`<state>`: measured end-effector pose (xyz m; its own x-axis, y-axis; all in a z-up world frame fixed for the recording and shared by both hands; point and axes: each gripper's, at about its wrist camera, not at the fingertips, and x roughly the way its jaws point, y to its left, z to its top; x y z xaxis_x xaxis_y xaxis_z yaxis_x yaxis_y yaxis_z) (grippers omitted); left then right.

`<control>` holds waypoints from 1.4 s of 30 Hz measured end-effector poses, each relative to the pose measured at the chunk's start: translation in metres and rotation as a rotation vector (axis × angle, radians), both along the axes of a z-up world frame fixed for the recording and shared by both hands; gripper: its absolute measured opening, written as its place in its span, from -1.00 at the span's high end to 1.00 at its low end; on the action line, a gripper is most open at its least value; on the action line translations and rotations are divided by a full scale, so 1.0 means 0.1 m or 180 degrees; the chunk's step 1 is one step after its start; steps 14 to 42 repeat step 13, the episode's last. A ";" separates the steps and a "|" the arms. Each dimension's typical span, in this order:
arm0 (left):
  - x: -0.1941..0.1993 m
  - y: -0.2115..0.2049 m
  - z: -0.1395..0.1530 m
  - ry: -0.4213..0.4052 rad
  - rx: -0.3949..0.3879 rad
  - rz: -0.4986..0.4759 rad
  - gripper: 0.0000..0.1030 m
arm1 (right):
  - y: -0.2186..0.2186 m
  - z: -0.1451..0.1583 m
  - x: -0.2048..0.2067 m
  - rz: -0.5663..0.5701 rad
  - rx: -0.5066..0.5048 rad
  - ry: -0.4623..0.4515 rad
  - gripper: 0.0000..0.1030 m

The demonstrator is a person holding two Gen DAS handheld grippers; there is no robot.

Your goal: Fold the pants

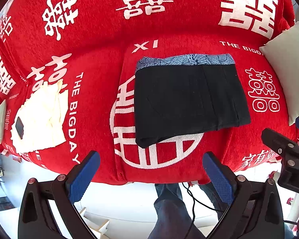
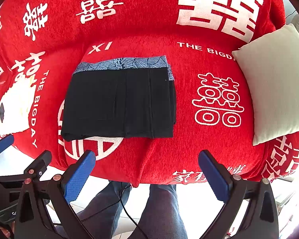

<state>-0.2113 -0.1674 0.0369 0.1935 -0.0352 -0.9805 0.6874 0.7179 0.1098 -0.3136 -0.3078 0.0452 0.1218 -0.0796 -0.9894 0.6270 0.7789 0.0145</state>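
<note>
Black pants with a blue patterned waistband lie folded into a flat rectangle on the red sofa seat; they also show in the right wrist view. My left gripper is open and empty, held back from the seat's front edge, below the pants. My right gripper is open and empty too, just off the seat's front edge and a little right of the pants. The right gripper shows at the right edge of the left wrist view. Neither gripper touches the pants.
A folded cream cloth with a dark phone on it lies at the seat's left. A white cushion leans at the right end. The person's legs and a black cable are below the sofa's front edge.
</note>
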 end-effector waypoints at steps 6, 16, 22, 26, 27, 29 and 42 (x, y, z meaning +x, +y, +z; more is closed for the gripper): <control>0.00 0.00 0.01 -0.0010 -0.0045 0.0015 -1.00 | -0.02 -0.01 -0.01 0.0005 -0.0004 0.0016 -1.00; -0.02 0.00 0.02 -0.0015 -0.0058 -0.0014 -1.00 | -0.02 -0.01 -0.02 -0.0012 -0.0013 0.0017 -1.00; -0.02 0.00 0.02 -0.0015 -0.0058 -0.0014 -1.00 | -0.02 -0.01 -0.02 -0.0012 -0.0013 0.0017 -1.00; -0.02 0.00 0.02 -0.0015 -0.0058 -0.0014 -1.00 | -0.02 -0.01 -0.02 -0.0012 -0.0013 0.0017 -1.00; -0.02 0.00 0.02 -0.0015 -0.0058 -0.0014 -1.00 | -0.02 -0.01 -0.02 -0.0012 -0.0013 0.0017 -1.00; -0.02 0.00 0.02 -0.0015 -0.0058 -0.0014 -1.00 | -0.02 -0.01 -0.02 -0.0012 -0.0013 0.0017 -1.00; -0.02 0.00 0.02 -0.0015 -0.0058 -0.0014 -1.00 | -0.02 -0.01 -0.02 -0.0012 -0.0013 0.0017 -1.00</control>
